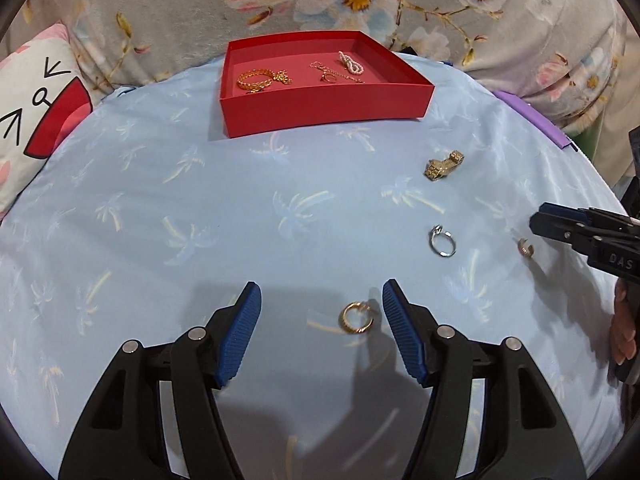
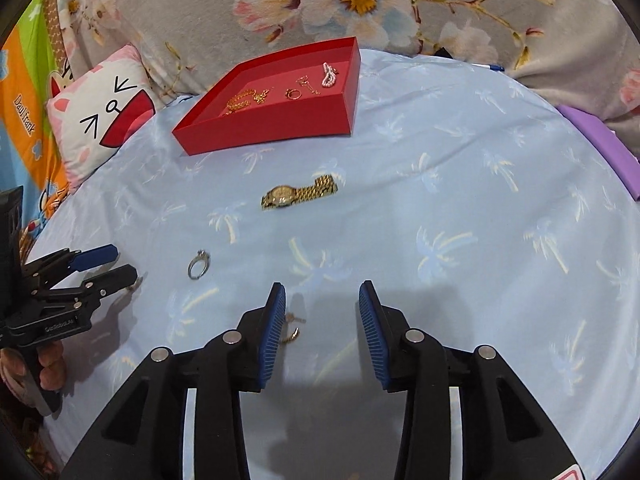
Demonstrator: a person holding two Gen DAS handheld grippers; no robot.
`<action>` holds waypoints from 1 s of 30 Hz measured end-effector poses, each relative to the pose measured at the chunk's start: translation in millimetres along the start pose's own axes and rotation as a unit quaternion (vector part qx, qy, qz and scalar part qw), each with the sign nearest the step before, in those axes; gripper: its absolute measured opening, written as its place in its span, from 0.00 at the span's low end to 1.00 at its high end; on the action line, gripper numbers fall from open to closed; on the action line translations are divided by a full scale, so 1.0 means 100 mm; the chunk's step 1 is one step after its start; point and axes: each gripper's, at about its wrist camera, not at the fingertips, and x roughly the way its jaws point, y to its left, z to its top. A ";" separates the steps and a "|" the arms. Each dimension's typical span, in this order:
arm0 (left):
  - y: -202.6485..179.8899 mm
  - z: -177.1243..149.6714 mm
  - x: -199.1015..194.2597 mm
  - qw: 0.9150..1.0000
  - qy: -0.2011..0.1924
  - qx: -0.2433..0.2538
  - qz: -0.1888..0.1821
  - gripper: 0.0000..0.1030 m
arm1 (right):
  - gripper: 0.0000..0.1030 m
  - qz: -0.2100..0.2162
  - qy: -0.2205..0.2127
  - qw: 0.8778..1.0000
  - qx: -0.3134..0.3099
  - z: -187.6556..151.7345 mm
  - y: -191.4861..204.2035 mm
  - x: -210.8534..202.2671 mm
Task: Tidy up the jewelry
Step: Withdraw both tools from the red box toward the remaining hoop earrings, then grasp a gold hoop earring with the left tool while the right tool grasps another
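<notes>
Gold hoop earring lies on the blue palm-print sheet between my left tool's spread, empty fingers. My right tool is open too, another small earring beside its left finger. Farther: silver ring, gold watch, then red box holding chains and pearls.

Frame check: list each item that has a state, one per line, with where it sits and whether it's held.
Left gripper: open, around the gold hoop.
Right gripper: open, holding nothing.
Gold hoop: flat on the cloth, unheld.
Silver ring: on the cloth, unheld.
Watch: on the cloth, band unfastened.
Red tray: uncovered, holding jewelry.
</notes>
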 end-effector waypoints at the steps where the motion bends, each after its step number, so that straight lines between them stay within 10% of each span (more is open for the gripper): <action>1: 0.00 -0.01 -0.01 1.000 0.002 0.002 -0.007 0.60 | 0.39 0.004 -0.001 1.000 -0.002 -0.02 0.02 -0.02; 30: -0.15 -0.06 0.01 0.999 0.007 0.040 -0.024 0.50 | 0.36 -0.009 0.013 0.998 -0.054 -0.17 0.31 0.09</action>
